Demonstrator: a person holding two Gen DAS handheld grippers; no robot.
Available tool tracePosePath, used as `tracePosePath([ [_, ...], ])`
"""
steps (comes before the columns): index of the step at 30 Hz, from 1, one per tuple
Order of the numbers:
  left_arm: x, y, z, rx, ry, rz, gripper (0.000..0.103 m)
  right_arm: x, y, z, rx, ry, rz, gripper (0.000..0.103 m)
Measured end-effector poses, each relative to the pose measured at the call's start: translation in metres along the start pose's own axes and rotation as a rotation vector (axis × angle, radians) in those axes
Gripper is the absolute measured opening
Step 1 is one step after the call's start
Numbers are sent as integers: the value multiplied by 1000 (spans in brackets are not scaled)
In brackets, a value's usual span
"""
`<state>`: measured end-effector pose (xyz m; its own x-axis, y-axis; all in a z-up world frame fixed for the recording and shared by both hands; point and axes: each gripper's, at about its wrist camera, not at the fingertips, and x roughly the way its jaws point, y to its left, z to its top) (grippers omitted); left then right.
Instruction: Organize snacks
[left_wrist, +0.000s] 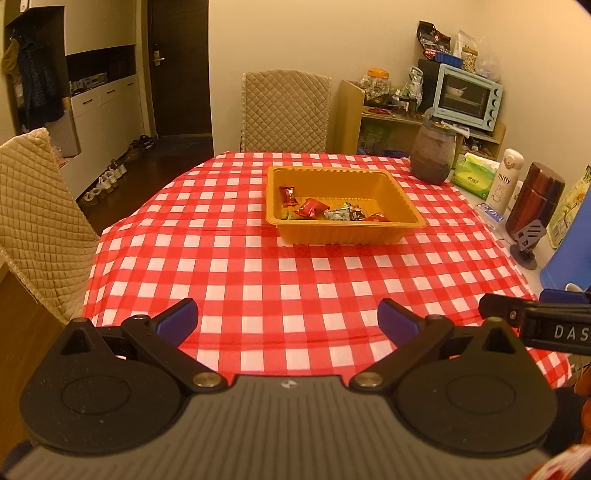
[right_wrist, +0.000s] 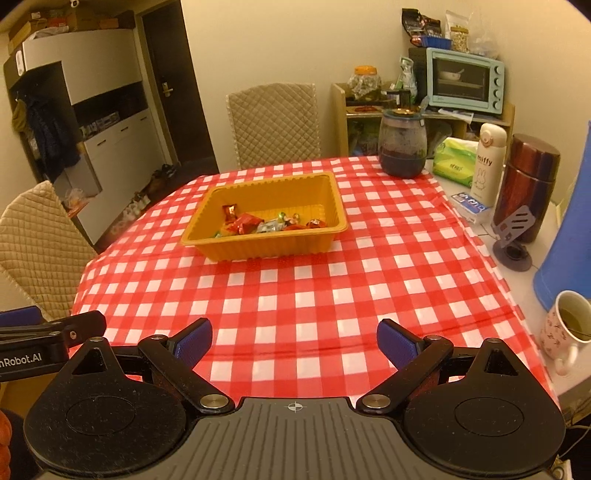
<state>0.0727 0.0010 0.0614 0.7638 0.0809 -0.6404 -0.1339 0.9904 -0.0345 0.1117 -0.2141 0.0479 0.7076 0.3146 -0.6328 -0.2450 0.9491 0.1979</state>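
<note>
Hovering side by side over the near edge of the table (left_wrist: 295, 280), the left gripper (left_wrist: 288, 321) and right gripper (right_wrist: 294, 341) are both released and empty; the wrapped snacks (right_wrist: 266, 223) already lie gathered inside the orange tray (right_wrist: 266, 247), probably finished.

tray (left_wrist: 343, 230): 1 | chairs (left_wrist: 284, 110): 2 | jar (left_wrist: 433, 155): 1 | flasks (right_wrist: 528, 184): 2 | mug (right_wrist: 567, 328): 1 | grippers (left_wrist: 286, 319): 2

right claw (right_wrist: 294, 347) agape, empty | snacks (right_wrist: 271, 223) in orange tray (right_wrist: 258, 249)
</note>
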Motion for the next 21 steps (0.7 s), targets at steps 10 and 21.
tracePosePath([
  [10,-24,-2,-9,-35,-5,-1,103,-35,4,-10,-25,-24,-2,95],
  [21,-34,-13,-19,1,-11,-9,103,-50,7,-15,-45,-33,-3,95],
])
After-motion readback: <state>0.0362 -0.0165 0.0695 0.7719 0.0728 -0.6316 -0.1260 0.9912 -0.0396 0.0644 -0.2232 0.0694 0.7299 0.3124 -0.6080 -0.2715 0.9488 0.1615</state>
